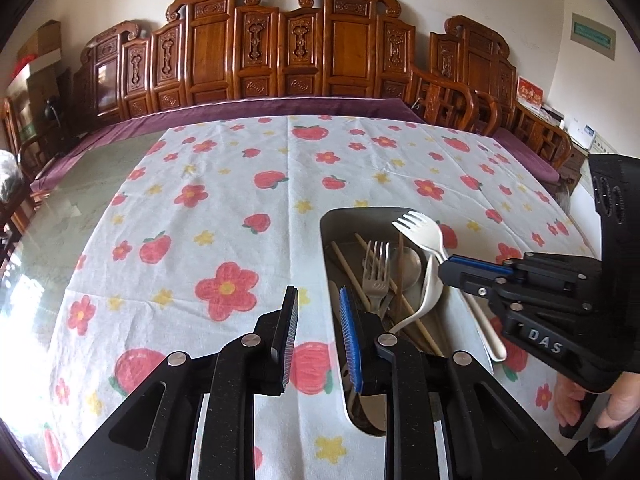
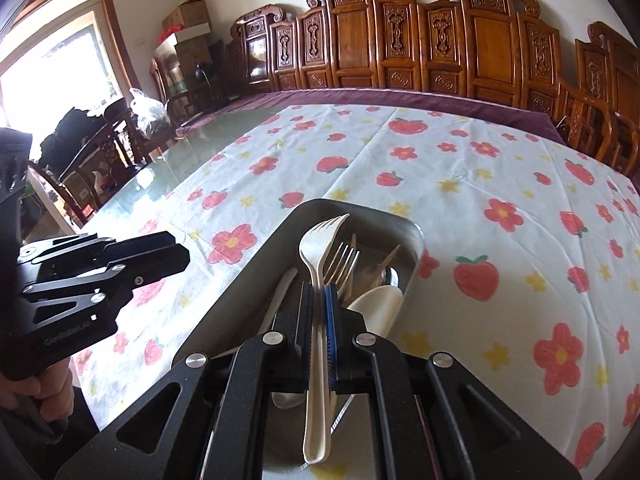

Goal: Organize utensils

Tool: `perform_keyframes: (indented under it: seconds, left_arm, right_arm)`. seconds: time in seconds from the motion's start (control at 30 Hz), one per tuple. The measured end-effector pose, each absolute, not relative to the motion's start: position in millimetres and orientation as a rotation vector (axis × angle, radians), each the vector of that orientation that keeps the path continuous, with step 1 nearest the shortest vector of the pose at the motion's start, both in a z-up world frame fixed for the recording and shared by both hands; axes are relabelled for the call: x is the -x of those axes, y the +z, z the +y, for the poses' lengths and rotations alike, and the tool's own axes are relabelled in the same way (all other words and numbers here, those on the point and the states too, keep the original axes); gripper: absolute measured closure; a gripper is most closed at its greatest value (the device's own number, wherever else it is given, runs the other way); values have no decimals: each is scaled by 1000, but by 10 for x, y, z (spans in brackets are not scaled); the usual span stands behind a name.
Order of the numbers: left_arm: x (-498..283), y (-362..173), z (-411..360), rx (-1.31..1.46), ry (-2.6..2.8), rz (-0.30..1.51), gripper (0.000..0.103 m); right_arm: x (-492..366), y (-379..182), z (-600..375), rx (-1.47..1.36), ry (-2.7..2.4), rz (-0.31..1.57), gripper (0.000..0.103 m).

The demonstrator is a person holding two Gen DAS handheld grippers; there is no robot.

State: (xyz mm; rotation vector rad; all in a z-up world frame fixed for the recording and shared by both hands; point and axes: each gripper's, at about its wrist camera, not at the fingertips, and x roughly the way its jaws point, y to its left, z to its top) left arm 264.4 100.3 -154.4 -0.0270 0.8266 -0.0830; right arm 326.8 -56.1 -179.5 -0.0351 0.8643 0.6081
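Over the metal tray (image 2: 288, 220) on the flowered tablecloth (image 2: 500, 184), the right gripper (image 2: 319, 312) is pinching a white plastic fork (image 2: 316, 264) by its handle, jaws pressed against it from both sides, the tines pointing away from the camera and lifted clear of the pile. In the left wrist view that same fork (image 1: 424, 236) is standing above the tray (image 1: 332, 220), with the right gripper (image 1: 452, 270) coming in from the right. Below it, a metal fork (image 1: 376, 268), a white spoon (image 1: 424, 300), wooden chopsticks (image 1: 348, 268) and what is probably a metal spoon (image 1: 410, 264) are lying jumbled inside the tray. The left gripper (image 1: 318, 328) is hovering at the tray's near left edge, jaws spread apart with nothing between them. Carved wooden chairs (image 1: 280, 44) are lining the far side of the table.
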Motion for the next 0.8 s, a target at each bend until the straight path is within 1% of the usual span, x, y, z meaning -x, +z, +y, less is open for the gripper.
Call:
perform_keyframes:
  seconds: [0.17, 0.27, 0.43, 0.5, 0.53, 0.57, 0.6, 0.67, 0.77, 0.8]
  left_arm:
    - [-2683, -1584, 1092, 25, -52, 833, 82]
    - [-2702, -1610, 1148, 34, -35, 839, 73]
    - [-2702, -1622, 1168, 35, -24, 841, 71]
    - [-2690, -1625, 1164, 32, -19, 840, 65]
    - [-2680, -1632, 1157, 29, -16, 840, 65]
    - [-2672, -1637, 1151, 27, -13, 842, 65]
    - [-2664, -1638, 1149, 26, -11, 843, 65]
    - [-2633, -1634, 1136, 28, -5, 842, 64]
    - [-2591, -1604, 1098, 23, 3, 841, 63]
    - [-2568, -1587, 1081, 21, 3, 837, 60]
  right_arm:
    - [-3357, -1939, -442, 23, 601, 903, 96]
    - [-3386, -2010, -372, 23, 602, 921, 96]
    - [-3404, -2106, -297, 24, 611, 943, 95]
    - [-3391, -2124, -301, 23, 609, 948, 95]
    - [-3379, -2118, -310, 20, 613, 944, 95]
    - [-3364, -2105, -323, 15, 619, 938, 93]
    - [-3357, -2092, -335, 13, 623, 933, 85]
    - [-3330, -2056, -364, 8, 627, 919, 77]
    - [-3281, -1976, -416, 19, 622, 904, 77]
    - [-3253, -1940, -442, 21, 620, 898, 77]
